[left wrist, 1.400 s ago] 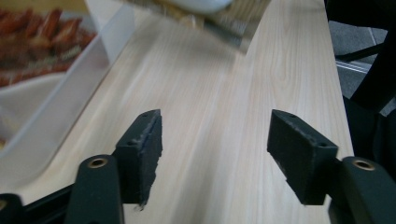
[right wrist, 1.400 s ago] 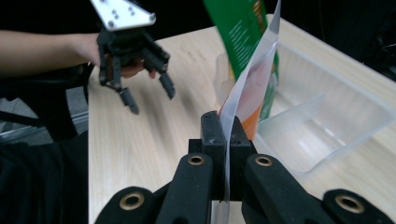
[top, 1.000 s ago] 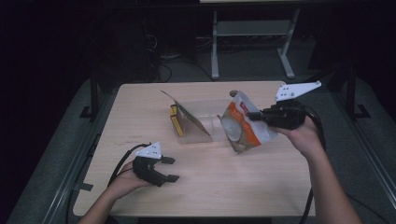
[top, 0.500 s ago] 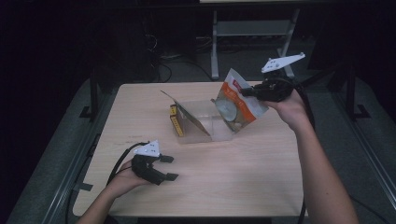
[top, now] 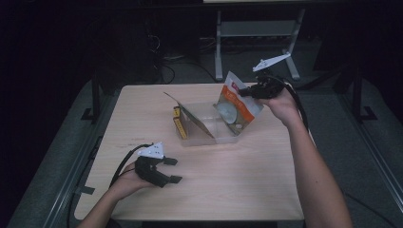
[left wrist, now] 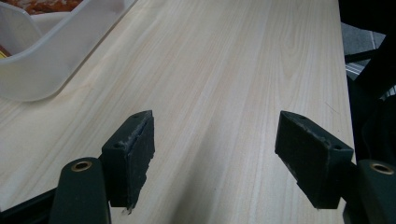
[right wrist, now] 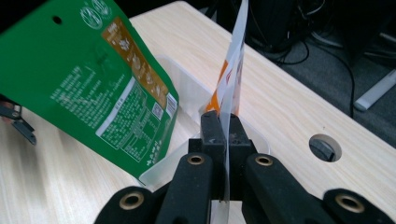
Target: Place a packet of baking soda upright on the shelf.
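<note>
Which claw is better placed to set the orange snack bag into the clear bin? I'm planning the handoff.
Right. The right claw is already shut on the orange bag, holding it over the clear bin. The left claw rests open on the table, apart from the bin.

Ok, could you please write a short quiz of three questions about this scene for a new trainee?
1. True or false: the right gripper is clamped on the orange pouch.
2. What leans in the clear tub? A) green pouch B) cup C) book
3. What is between the pads of the left gripper?

Key: 1 true. 2 A, the green pouch. 3 nothing; it is open above the table.
</note>
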